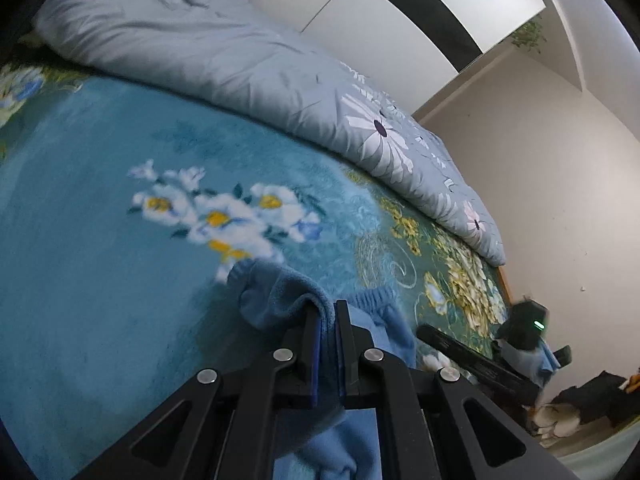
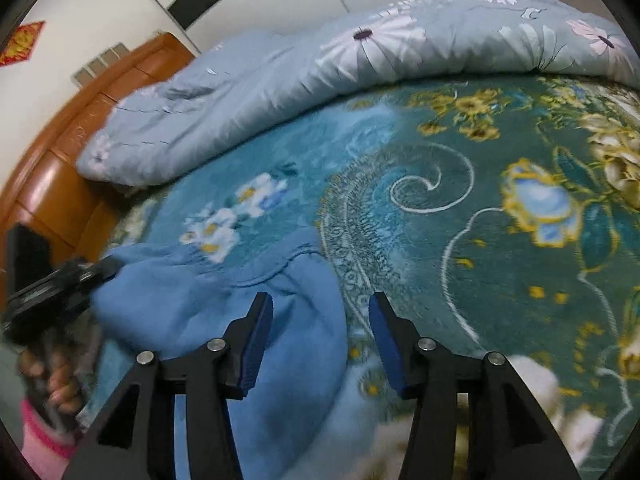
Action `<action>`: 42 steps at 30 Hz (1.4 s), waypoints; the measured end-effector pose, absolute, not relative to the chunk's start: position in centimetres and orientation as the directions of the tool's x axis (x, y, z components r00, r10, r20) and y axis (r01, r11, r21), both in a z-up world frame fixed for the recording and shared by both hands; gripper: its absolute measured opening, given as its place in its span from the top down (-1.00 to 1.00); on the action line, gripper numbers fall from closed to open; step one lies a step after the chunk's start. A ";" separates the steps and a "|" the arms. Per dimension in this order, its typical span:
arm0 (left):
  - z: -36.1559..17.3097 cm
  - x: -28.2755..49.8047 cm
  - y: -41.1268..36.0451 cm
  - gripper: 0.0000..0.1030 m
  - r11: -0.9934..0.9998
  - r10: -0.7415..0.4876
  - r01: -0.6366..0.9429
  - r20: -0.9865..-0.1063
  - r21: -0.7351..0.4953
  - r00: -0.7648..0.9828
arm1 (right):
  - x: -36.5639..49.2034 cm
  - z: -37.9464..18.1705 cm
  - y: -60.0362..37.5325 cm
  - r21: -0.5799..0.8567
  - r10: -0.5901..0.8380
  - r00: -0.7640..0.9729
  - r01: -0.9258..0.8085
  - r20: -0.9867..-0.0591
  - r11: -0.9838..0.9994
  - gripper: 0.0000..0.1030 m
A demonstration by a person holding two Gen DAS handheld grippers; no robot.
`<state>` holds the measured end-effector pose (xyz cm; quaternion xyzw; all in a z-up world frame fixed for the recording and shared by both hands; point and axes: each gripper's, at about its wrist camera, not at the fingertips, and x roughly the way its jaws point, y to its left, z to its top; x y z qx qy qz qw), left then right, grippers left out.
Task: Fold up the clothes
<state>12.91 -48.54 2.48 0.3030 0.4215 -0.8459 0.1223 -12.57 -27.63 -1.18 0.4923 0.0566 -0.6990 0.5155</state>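
A blue fleece garment (image 2: 208, 304) lies bunched on the floral bed blanket (image 2: 460, 240). My left gripper (image 1: 327, 312) is shut on a fold of the garment (image 1: 280, 292) and holds it above the blanket. My right gripper (image 2: 320, 308) is open, just above the garment's right edge, with nothing between its pads. The left gripper also shows at the left of the right wrist view (image 2: 60, 284), at the garment's left end. The right gripper shows at the lower right of the left wrist view (image 1: 520, 328).
A rolled grey-blue flowered quilt (image 1: 248, 64) lies along the far side of the bed, also in the right wrist view (image 2: 320, 64). A brown wooden headboard (image 2: 60, 152) stands at the left. White wall and wardrobe doors (image 1: 400, 12) lie beyond. Dark items (image 1: 592, 396) sit on the floor.
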 end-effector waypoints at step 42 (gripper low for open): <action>0.4 22.7 -42.0 -0.31 -0.678 0.089 0.437 -0.656 -0.591 -0.749 | -18.6 3.3 4.6 0.358 -0.422 -0.438 0.225 -0.794 -0.906 0.88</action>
